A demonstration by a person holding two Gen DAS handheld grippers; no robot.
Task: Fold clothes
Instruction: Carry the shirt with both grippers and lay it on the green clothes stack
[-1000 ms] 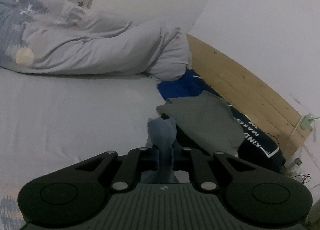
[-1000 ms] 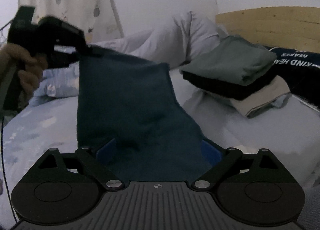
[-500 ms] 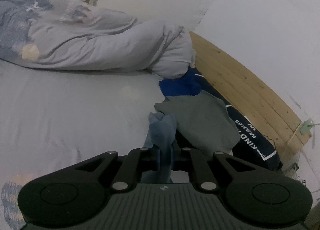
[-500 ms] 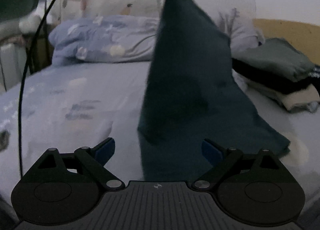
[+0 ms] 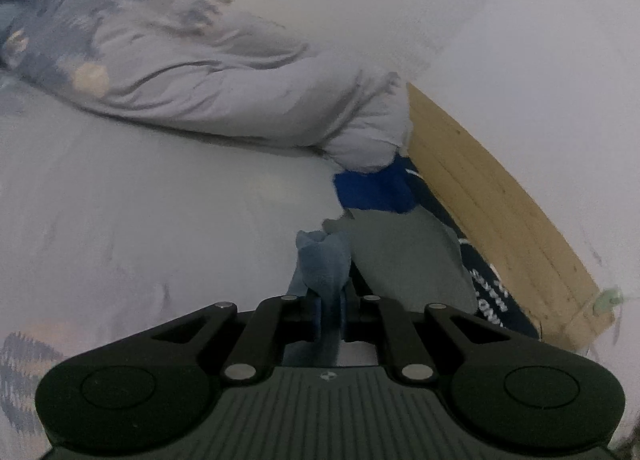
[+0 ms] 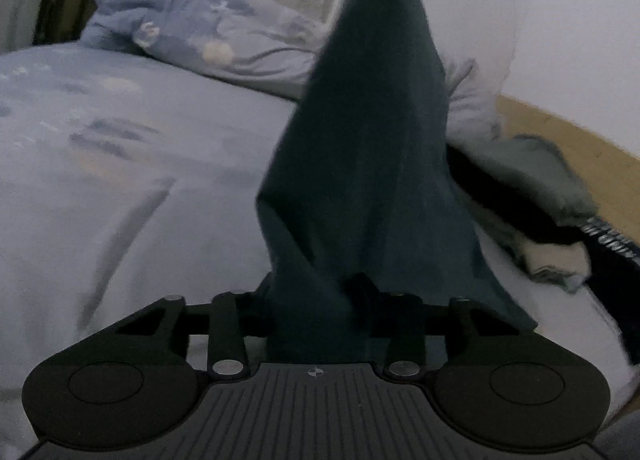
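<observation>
Blue garment (image 6: 372, 164) between both grippers

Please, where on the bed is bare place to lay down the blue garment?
Free: the sheet between the rolled duvet and the left gripper. Crowded: the headboard side, with the stack of folded clothes. Both grippers hold the blue garment.

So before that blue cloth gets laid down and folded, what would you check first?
1. Left gripper shut on the blue cloth: ok.
2. Right gripper shut on the cloth's lower part: ok.
3. Cloth hanging flat, no twists: cannot tell.
4. Bare bed sheet to lay it on: ok.
5. Folded pile clear of the hanging cloth: cannot tell; they overlap in the right wrist view.
</observation>
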